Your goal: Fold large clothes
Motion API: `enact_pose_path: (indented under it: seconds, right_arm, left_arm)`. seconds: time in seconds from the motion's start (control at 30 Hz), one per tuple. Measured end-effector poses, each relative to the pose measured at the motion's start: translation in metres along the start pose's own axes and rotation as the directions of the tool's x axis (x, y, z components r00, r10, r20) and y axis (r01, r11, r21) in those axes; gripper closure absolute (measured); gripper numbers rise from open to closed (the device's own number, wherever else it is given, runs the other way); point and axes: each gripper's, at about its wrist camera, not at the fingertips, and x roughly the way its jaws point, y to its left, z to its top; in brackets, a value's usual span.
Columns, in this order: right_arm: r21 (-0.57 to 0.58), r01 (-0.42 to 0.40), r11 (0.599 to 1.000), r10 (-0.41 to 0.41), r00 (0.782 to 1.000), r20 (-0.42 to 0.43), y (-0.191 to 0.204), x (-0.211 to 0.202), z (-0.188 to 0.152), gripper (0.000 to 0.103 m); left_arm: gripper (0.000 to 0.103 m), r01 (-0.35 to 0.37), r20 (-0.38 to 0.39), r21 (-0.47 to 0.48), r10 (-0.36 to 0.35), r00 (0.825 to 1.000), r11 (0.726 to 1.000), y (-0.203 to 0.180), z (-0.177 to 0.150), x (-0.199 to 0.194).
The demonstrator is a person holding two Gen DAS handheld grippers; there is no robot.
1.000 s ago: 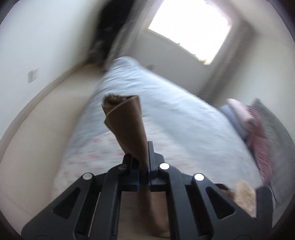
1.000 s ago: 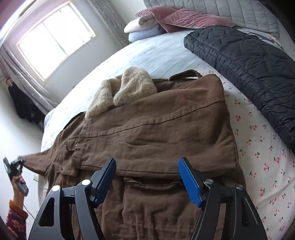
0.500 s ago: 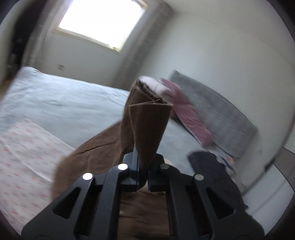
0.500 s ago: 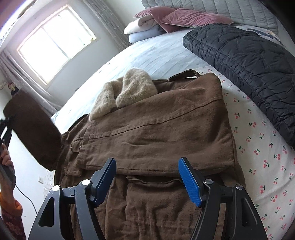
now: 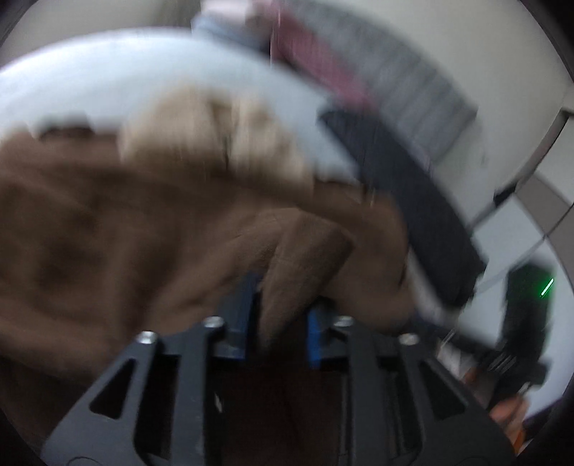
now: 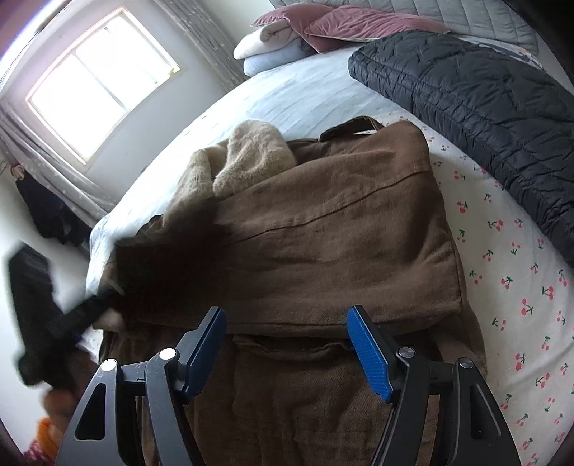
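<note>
A large brown coat (image 6: 323, 229) with a beige fleece collar (image 6: 251, 150) lies partly folded on the bed. My left gripper (image 5: 280, 315) holds the coat's brown sleeve (image 5: 301, 251) between its blue pads, low over the coat body (image 5: 107, 222); this view is blurred by motion. In the right wrist view the left gripper (image 6: 71, 322) shows blurred at the coat's left edge. My right gripper (image 6: 287, 344) is open and empty, just above the coat's near folded edge.
A black quilted jacket (image 6: 477, 93) lies on the bed at the right. Pillows (image 6: 323, 32) are stacked at the headboard. The bed has a cherry-print sheet (image 6: 509, 272) and a pale blue cover (image 6: 287, 93). A window (image 6: 100, 79) is at the far left.
My left gripper has swung the sleeve from out at the left, up and over, down onto the coat body. My right gripper has stayed open in place.
</note>
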Motion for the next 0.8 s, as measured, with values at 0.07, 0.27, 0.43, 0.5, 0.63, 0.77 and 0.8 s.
enact_pose_path:
  seconds: [0.07,0.27,0.43,0.5,0.63,0.77,0.8]
  right_arm:
    - [0.006,-0.004,1.000,0.004,1.000,-0.009,-0.001,0.003,0.000,0.032]
    - [0.023,-0.037,0.999,0.038,0.999,-0.029,-0.001,0.005,-0.001,0.032]
    - [0.025,-0.149,0.989,0.150,0.986,-0.068,0.013,0.009,0.008,0.032]
    - [0.016,-0.166,0.986,0.167,0.980,-0.105,0.023,0.020,0.016,0.032]
    - [-0.021,-0.159,0.987,0.153,0.971,-0.185,0.046,0.060,0.041,0.032]
    - [0.018,-0.133,0.991,0.134,0.974,-0.181,0.049,0.100,0.063,0.032]
    - [0.042,-0.133,0.990,0.138,0.975,-0.171,0.048,0.108,0.067,0.032]
  left_arm:
    - [0.061,0.007,-0.076,0.011,-0.006,0.997,1.000,-0.002,-0.016,0.010]
    - [0.033,0.044,0.021,0.135,-0.047,0.999,0.990,-0.004,-0.017,-0.052]
    - [0.033,-0.025,0.131,0.176,0.002,0.991,0.984,0.033,0.004,-0.118]
    - [0.033,-0.108,0.170,0.174,0.079,0.982,0.979,0.061,0.018,-0.134]
    - [0.033,-0.276,0.211,0.147,0.242,0.947,0.950,0.111,0.044,-0.137]
    - [0.034,-0.319,0.201,0.081,0.298,0.933,0.944,0.153,0.059,-0.121]
    - [0.037,-0.311,0.191,0.061,0.295,0.936,0.948,0.162,0.063,-0.114]
